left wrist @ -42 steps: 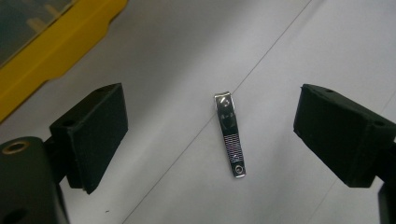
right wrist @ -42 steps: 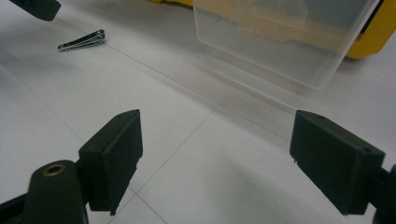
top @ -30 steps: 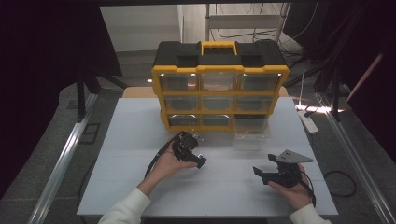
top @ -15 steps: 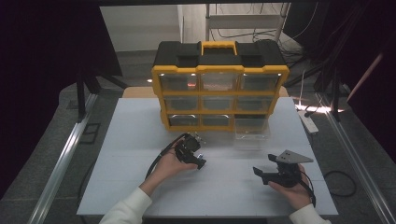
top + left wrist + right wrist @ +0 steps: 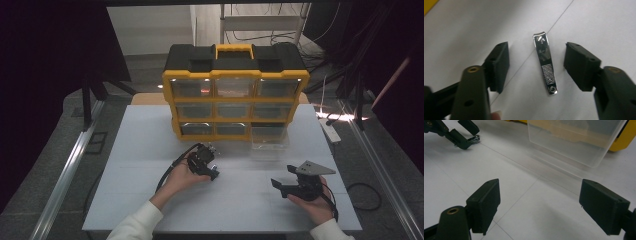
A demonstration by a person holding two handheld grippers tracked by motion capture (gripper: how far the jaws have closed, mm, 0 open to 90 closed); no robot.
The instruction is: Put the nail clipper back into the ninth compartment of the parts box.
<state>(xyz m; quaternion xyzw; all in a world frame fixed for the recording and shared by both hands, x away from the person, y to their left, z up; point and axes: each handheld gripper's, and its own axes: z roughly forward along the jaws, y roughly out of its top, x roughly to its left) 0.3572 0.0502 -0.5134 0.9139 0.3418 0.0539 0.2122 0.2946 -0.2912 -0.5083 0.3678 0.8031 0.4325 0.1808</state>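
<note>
Nail clipper point(image 5: 545, 65) between open left claw point(image 5: 536, 66) jaws; hands unmoved since earlier.

Table point(image 5: 140, 200), white: one. Parts cabinet point(image 5: 235, 92), yellow and black, with a top handle: one. Clear drawers seated in its front: eight, in three rows, three over three over two. Clear drawer point(image 5: 270, 142) pulled out and standing on the table before the lower right bay: one. Nail clipper point(image 5: 545, 62), chromed: one. Hand-held grippers: two, left gripper point(image 5: 536, 65) and right gripper point(image 5: 540, 202), two black jaws each.
</note>
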